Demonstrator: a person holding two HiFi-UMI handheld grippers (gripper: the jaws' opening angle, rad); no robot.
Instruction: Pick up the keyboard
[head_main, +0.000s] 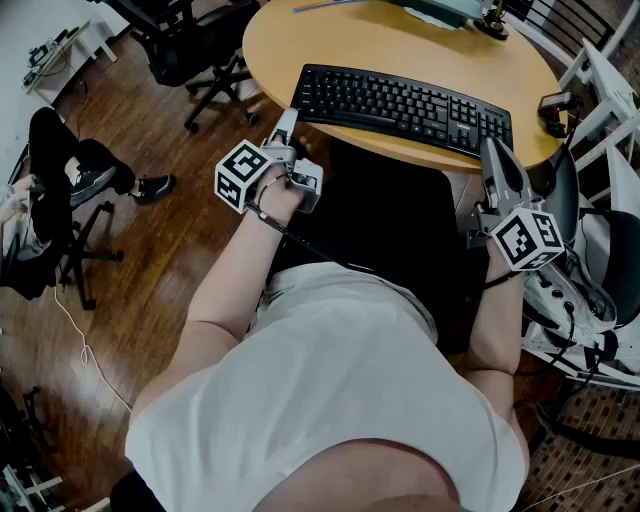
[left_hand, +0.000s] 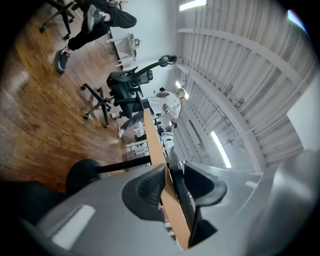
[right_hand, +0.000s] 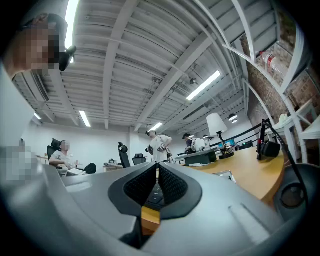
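Your left hand-held gripper (head_main: 287, 118), jaws parted, straddles the keyboard (head_main: 405, 108) at the tabletop (head_main: 400, 50) rim, seemingly for purchase, while your clenched right hand-held gripper (head_main: 497, 152) meets its other end.

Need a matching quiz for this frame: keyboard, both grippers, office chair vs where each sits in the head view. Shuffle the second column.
Things:
1. keyboard
2. left gripper
3. right gripper
4. office chair

Places:
A. on the wood floor, at the head view's upper left, beside the table
B. tips at the keyboard's right end
C. flat on the round table, along its near edge
D. tips at the keyboard's left front corner

Pairs: 1-C, 2-D, 3-B, 4-A
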